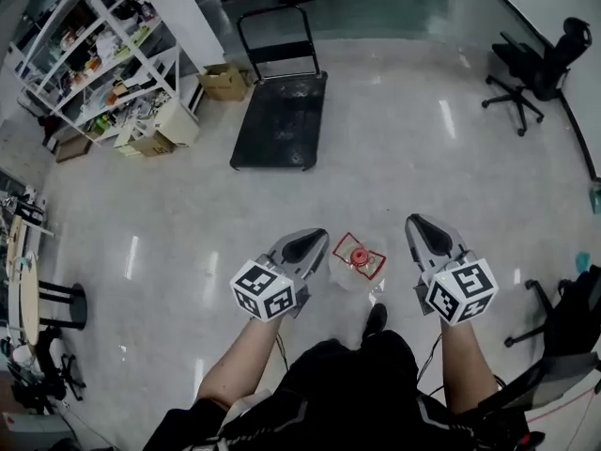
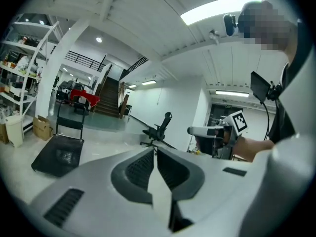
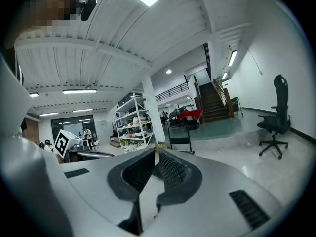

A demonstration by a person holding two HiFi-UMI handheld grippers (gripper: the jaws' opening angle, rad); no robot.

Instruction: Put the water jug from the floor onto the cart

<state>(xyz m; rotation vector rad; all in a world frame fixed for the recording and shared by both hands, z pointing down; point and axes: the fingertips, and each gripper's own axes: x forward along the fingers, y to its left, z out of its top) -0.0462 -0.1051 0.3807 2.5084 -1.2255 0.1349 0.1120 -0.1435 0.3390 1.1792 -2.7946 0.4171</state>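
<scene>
Jug and cart are well apart: the water jug (image 1: 357, 262), clear with a red cap facing up toward the head camera, sits on the glossy pale floor (image 1: 423, 158) just ahead of the person's dark shoe (image 1: 376, 318), while the black flatbed cart (image 1: 282, 120) stands much farther out, its upright handle at the far end and its deck bare. In the head view the jug lies between the two tools, with the left tool (image 1: 315, 238) just beside it and the right tool (image 1: 419, 225) a little farther off on the other side; neither touches it. The left tool is clenched, its ribbed pads pressed together with nothing between them (its own view looks level across the room rather than down at the jug), and past its tip that view shows the cart on the left and an office chair (image 2: 158, 129) near the middle. The right tool is likewise clenched on nothing, tips meeting in its own view, with the cart's handle showing straight beyond them. A white shelving rack (image 1: 103, 54) crowded with small items stands to the left of the cart, with a cardboard box (image 1: 223, 81) on the floor between rack and cart. A staircase (image 3: 215, 101) rises at the back of the room.
</scene>
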